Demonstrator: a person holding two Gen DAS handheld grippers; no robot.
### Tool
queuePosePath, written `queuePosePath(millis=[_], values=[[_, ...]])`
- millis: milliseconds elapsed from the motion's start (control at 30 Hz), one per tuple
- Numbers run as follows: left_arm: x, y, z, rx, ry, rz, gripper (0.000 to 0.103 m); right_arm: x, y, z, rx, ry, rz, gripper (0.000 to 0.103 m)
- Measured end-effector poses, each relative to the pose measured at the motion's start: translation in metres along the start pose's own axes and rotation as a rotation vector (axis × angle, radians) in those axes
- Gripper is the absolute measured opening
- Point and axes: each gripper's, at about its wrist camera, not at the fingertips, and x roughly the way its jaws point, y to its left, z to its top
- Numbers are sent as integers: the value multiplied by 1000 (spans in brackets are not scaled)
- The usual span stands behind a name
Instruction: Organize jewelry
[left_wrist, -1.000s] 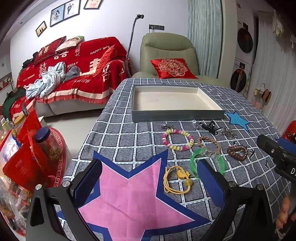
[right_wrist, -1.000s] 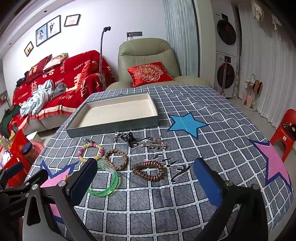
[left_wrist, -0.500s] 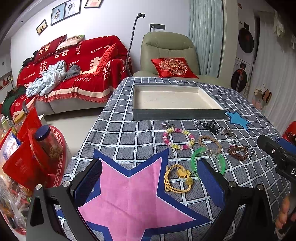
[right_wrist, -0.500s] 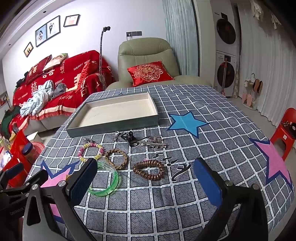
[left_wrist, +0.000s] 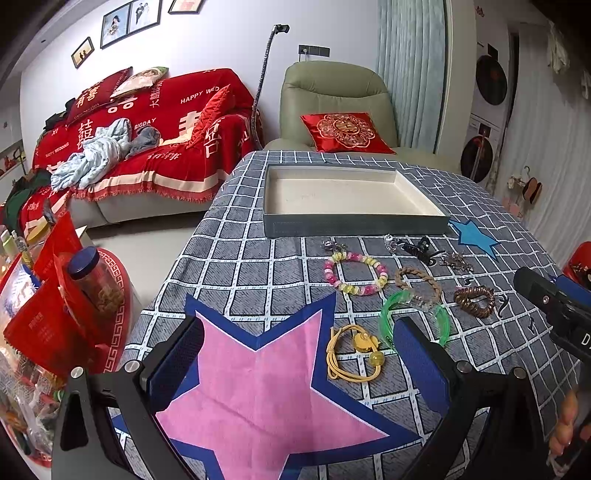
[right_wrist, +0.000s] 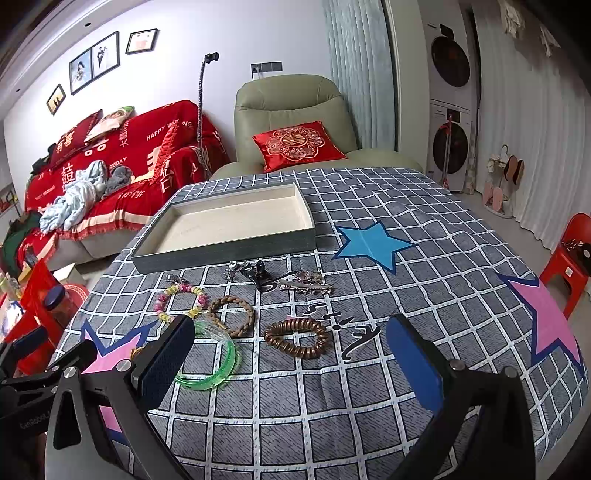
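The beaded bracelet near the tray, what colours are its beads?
Pink and pale yellow beads on the round beaded bracelet, clearest in the left wrist view.

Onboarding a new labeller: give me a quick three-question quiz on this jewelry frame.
1. True or false: the tray already holds jewelry.
2. Which bracelet lies nearest the right gripper: A beaded bracelet, B copper coil bracelet, C braided bracelet?
3. What state are the left gripper and the right one in?

Key: 1 false, it is empty. 2 B. 3 both open, holding nothing.
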Motion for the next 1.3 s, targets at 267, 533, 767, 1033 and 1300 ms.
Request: queuePosePath(millis=[267,533,767,1033,1300], values=[[3,0,-2,-1,14,-2,103,3,-2,-2,-4,7,-14,103],[18,1,-2,12,91,-39,103,20,-10,-3,1,85,-33,103],[46,9,-3,27,216,-90,103,47,-38,-9,20,230,-135,103],[64,11,-4,48,285,-125,103,73,-49,-4,6,292,-102,103],[77,5,-3,76,317,-134,103,97,-43,0,-33,323,-69,99]])
